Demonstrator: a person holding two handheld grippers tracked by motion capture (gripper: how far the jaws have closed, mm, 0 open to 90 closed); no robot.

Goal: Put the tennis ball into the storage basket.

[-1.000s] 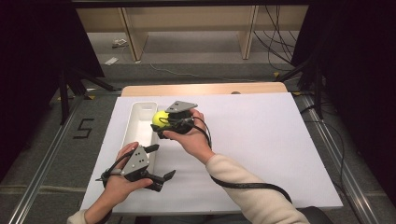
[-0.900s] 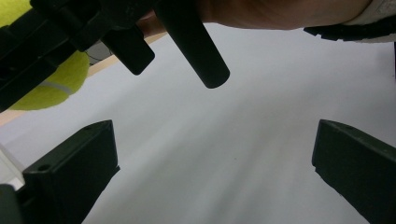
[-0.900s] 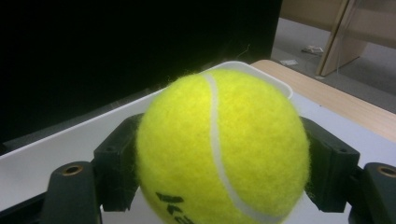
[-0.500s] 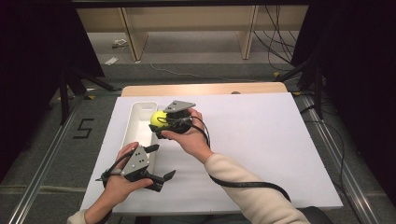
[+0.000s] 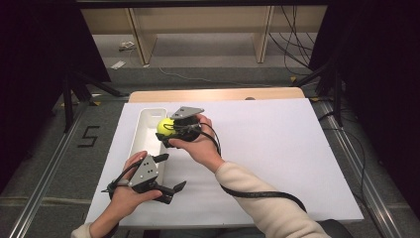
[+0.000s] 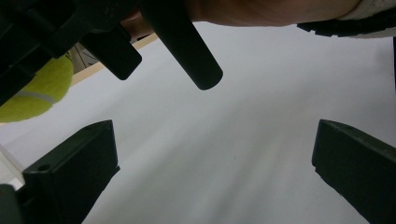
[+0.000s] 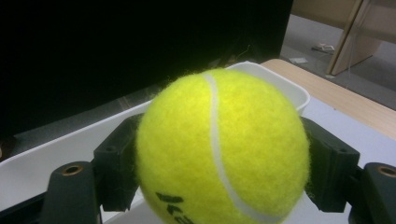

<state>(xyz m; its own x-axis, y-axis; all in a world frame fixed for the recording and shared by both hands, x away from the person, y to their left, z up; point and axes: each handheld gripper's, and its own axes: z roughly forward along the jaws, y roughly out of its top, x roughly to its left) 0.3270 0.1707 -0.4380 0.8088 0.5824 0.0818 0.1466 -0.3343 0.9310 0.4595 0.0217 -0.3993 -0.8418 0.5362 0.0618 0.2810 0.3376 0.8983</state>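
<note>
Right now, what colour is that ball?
The tennis ball is yellow-green with a white seam, clearest in the right gripper view.

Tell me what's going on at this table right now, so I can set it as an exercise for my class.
A person works at a white table with handheld tongs in each hand. The right tongs are clamped on a yellow tennis ball, holding it above the long white tray at the table's left side. The left tongs sit nearer the person, jaws wide apart with nothing between them, beside the tray's near end. The visible part of the tray looks empty.
</note>
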